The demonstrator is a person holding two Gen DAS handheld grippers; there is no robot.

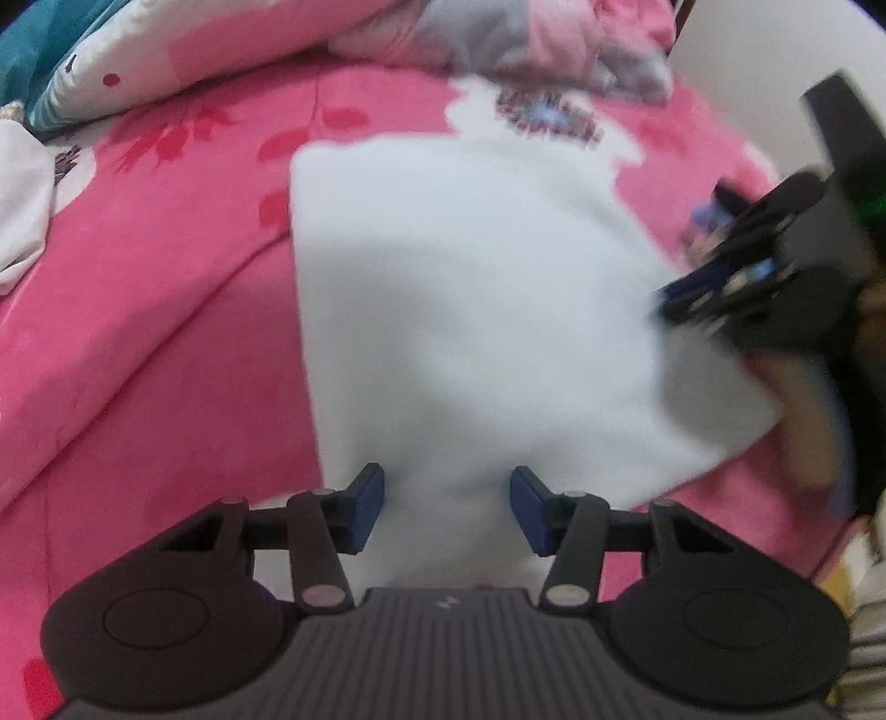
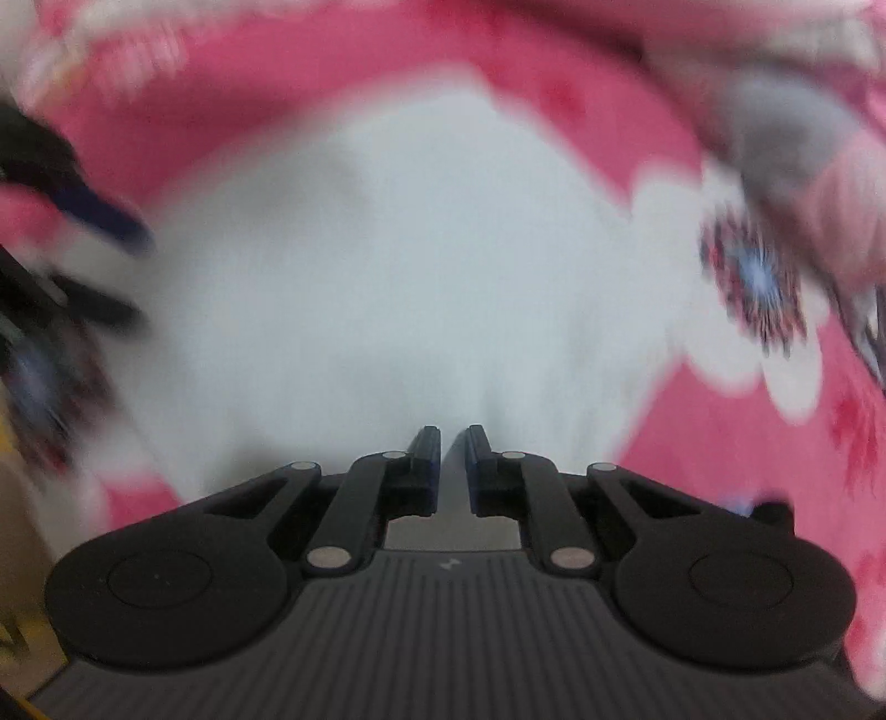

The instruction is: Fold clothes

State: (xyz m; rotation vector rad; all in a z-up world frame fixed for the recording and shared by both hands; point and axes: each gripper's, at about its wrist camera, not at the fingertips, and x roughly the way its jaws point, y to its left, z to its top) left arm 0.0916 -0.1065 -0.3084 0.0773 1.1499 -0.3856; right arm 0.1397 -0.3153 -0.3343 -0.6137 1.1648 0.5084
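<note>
left hand-held gripper: wide apart over white garment | right hand-held gripper: pinching its edge

Flat white folded cloth lies on the pink floral bedspread. Left of cloth: open bedspread. Beyond its far edge: heap of pink-and-grey crumpled clothes. At its right edge: black two-finger right gripper.

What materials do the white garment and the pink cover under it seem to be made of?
White garment: probably soft matte cotton or knit; it lies limp, without shine, though blur hides the weave. Pink cover: woven printed bedding fabric, perhaps with slight sheen; flower print and soft folds show.
</note>
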